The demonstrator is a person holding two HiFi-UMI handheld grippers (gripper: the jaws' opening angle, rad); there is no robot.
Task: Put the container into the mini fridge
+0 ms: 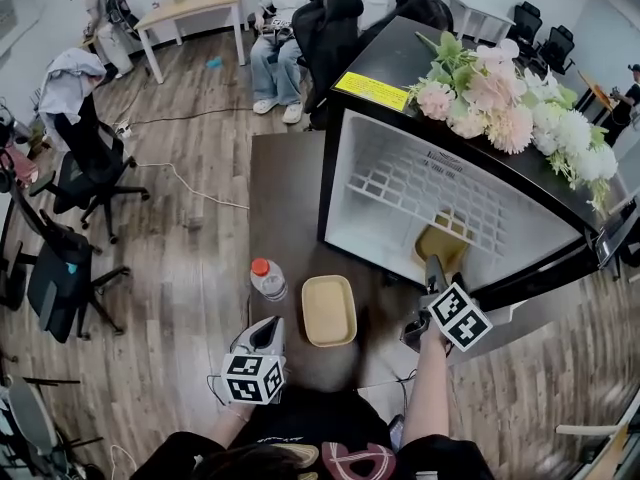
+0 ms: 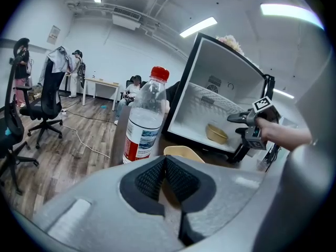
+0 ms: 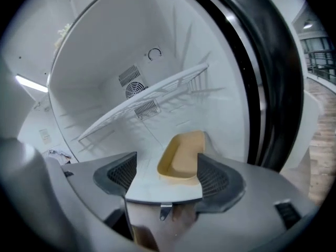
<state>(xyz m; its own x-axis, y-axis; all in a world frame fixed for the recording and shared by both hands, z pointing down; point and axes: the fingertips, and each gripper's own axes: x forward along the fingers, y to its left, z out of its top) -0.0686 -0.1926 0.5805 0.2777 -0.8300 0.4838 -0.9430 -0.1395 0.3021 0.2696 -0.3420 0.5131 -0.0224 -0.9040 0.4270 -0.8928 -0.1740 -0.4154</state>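
Observation:
The mini fridge [image 1: 392, 60] stands open on the dark table [image 1: 285, 183]. A tan container [image 1: 441, 245] lies on the fridge floor, below the wire shelf [image 3: 147, 96]. My right gripper [image 1: 433, 268] hangs just outside the fridge opening, open, with nothing between its pads. In the right gripper view the container [image 3: 181, 155] sits beyond the gripper [image 3: 164, 172], apart from its pads. My left gripper [image 1: 268, 333] rests low at the table's near edge, shut and empty. In the left gripper view the left gripper [image 2: 164, 164] points toward the bottle [image 2: 144, 121].
A second tan tray or lid [image 1: 329, 310] lies on the table between the grippers, beside a red-capped water bottle [image 1: 268, 279]. Flowers [image 1: 505, 98] lie on the fridge top. The fridge door's black seal [image 3: 262, 88] stands at the right. Office chairs [image 1: 85, 168] and seated people are on the floor.

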